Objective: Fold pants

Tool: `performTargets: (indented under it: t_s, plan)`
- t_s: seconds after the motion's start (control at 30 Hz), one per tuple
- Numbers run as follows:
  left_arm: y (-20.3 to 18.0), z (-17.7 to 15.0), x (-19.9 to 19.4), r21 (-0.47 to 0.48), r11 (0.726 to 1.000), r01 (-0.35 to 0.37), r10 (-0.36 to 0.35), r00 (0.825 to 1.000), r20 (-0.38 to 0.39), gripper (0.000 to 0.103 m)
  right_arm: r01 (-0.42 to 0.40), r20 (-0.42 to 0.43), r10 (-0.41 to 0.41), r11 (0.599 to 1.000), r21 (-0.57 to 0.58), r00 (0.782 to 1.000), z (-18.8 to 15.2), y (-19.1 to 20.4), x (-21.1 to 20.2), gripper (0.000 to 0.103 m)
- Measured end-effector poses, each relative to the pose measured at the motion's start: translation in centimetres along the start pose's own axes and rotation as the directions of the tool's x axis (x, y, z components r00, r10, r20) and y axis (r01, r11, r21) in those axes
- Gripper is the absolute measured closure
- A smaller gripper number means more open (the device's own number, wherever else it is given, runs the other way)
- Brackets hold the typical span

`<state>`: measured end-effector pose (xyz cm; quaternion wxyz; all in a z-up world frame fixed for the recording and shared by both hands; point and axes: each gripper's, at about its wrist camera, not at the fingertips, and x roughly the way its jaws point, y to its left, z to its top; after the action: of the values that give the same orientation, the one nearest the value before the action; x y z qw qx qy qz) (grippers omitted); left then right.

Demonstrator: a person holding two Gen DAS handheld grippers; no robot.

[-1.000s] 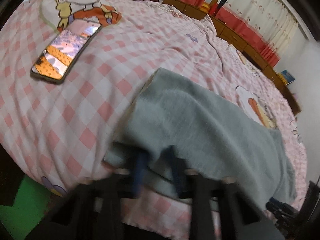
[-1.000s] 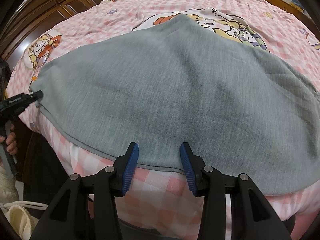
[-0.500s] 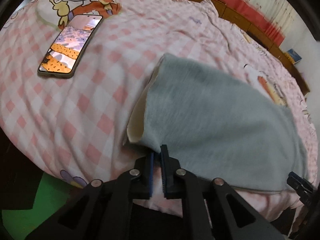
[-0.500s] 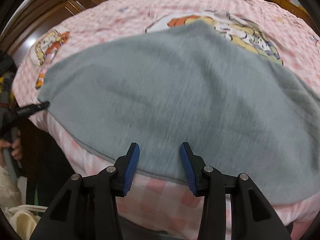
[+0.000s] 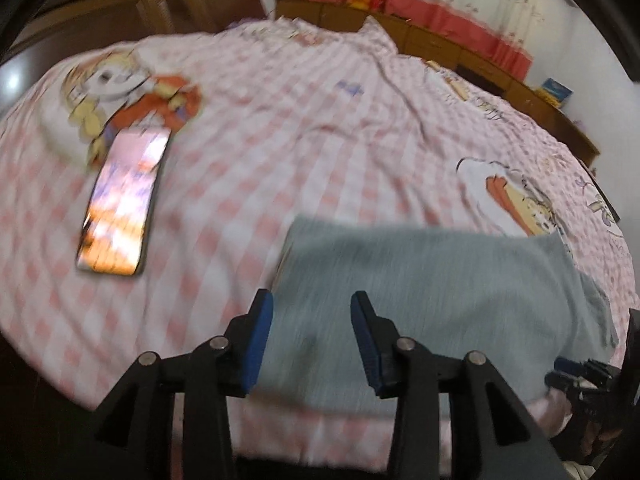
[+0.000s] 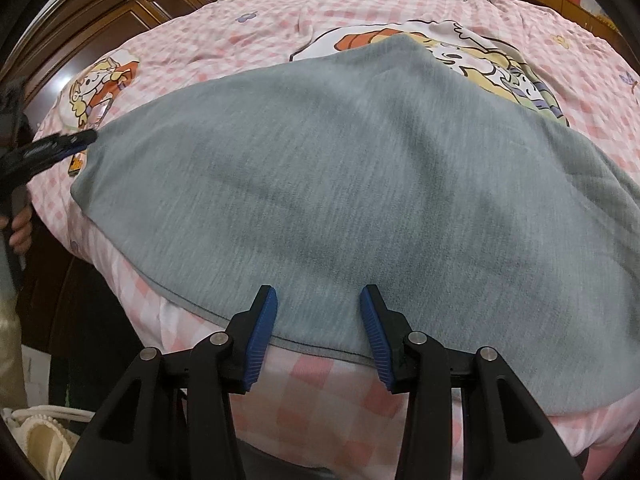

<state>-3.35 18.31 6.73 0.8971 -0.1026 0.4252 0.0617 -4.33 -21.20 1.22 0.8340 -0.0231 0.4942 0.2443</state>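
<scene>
- Now, starting at the left claw (image 5: pixel 311 316): its blue pads are spread wide and empty, at the bottom centre of its own view, just over the near left part of the grey pants (image 5: pixel 432 292). Motion blur makes it impossible to say whether a pad touches the cloth.
- Likewise the right claw (image 6: pixel 318 312) is spread and holds nothing; its pads straddle the stitched near edge of the pants at the lower centre of the right view, on or just above the cloth.
- From there outward, the pants lie as one flat, fairly smooth grey panel on the bed (image 6: pixel 320 404), near its front edge, filling the middle of the right view. A pale inner lining shows at the panel's left end in the left view, which suggests layers already stacked.
- Progress, as a judgement: at least one fold looks done and both claws have let go. Whether another fold is meant cannot be told; if so, a fresh grip on an end is the step left.
- Further out, a phone (image 5: pixel 124 200) with a lit screen rests on the bedspread at the left of the left view, well apart from the pants.
- Containers: no basket, box or drawer for the pants is clearly visible, so nothing can be said of contents.
</scene>
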Motion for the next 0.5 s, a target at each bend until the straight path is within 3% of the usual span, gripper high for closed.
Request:
performTargets:
  t_s: [0.17, 0.2, 0.23, 0.27, 0.37, 0.43, 0.5]
  plan:
    - [-0.5, 2.2, 3.5, 0.025, 1.0, 0.013, -0.012, 1.0, -0.012, 0.062, 0.011, 0.005, -0.011, 1.0, -0.008, 1.0, -0.1, 0.3, 0.0, 0.058]
    - [-0.6, 2.3, 3.9, 0.029, 0.999, 0.027, -0.027, 0.999, -0.021, 0.089, 0.011, 0.006, -0.011, 1.0, -0.009, 1.0, -0.1, 0.3, 0.0, 0.058]
    - [-0.6, 2.2, 3.9, 0.026, 0.999, 0.045, -0.044, 0.999, -0.022, 0.097, 0.011, 0.007, -0.011, 1.0, -0.009, 1.0, 0.0, 0.3, 0.0, 0.058]
    - [-0.8, 2.0, 3.4, 0.027, 0.995, 0.091, -0.091, 0.996, -0.005, 0.097, 0.01, 0.006, -0.01, 1.0, -0.008, 1.0, -0.1, 0.3, 0.0, 0.057]
    - [-2.4, 0.8, 1.9, 0.109, 0.984, 0.143, -0.146, 0.989, 0.021, 0.097, 0.012, 0.008, -0.012, 1.0, -0.01, 1.0, -0.1, 0.3, 0.0, 0.056]
    - [-4.0, -0.3, 1.5, 0.192, 0.961, 0.199, -0.199, 0.98, -0.017, 0.095, 0.015, 0.011, -0.014, 1.0, -0.013, 1.0, -0.1, 0.4, -0.1, 0.056]
    - [-5.3, -1.4, 1.7, 0.256, 0.944, 0.206, -0.203, 0.978, -0.038, 0.091, 0.015, 0.011, -0.015, 1.0, -0.014, 1.0, -0.2, 0.4, -0.1, 0.056]
